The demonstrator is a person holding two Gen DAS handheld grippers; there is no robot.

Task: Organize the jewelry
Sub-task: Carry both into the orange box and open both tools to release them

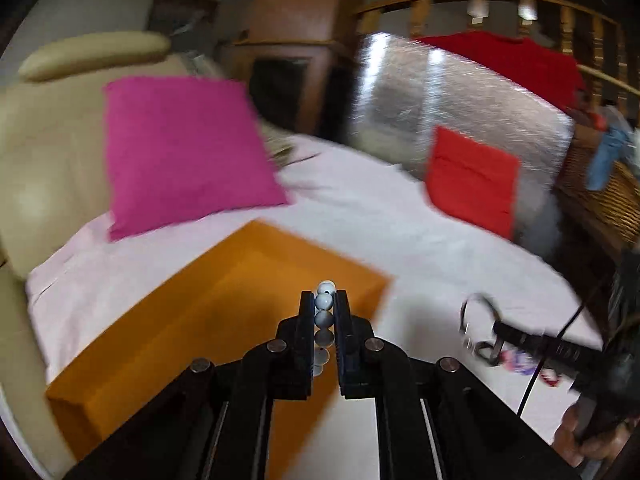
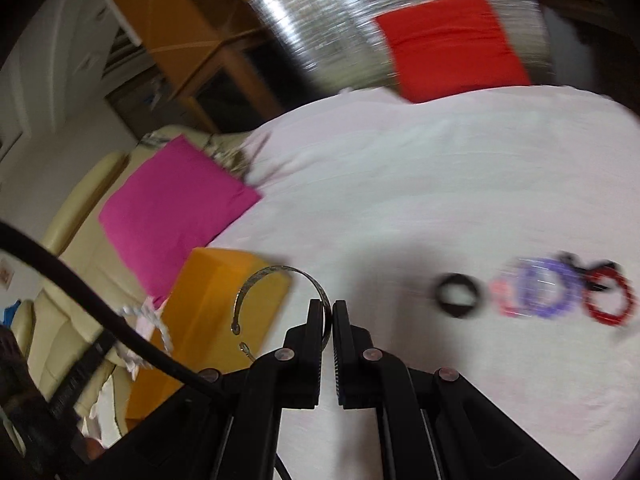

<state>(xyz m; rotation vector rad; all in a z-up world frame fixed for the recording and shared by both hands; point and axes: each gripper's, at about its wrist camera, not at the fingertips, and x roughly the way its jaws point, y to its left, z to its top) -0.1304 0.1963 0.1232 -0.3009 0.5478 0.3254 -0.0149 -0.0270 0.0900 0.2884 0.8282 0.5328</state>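
Both tongs are clamped, my left gripper (image 1: 324, 300) on beads (image 1: 324, 304), right gripper (image 2: 327, 314) on a bangle (image 2: 280, 276), carrying toward the box (image 1: 248, 280) near the bed's edge; next I must release inside.

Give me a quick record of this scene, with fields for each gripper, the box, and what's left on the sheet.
left gripper: shut on bead strand, over the box
right gripper: shut on metal bangle
box: orange, open, on the white sheet
left on sheet: black ring, purple bracelet, red bracelet
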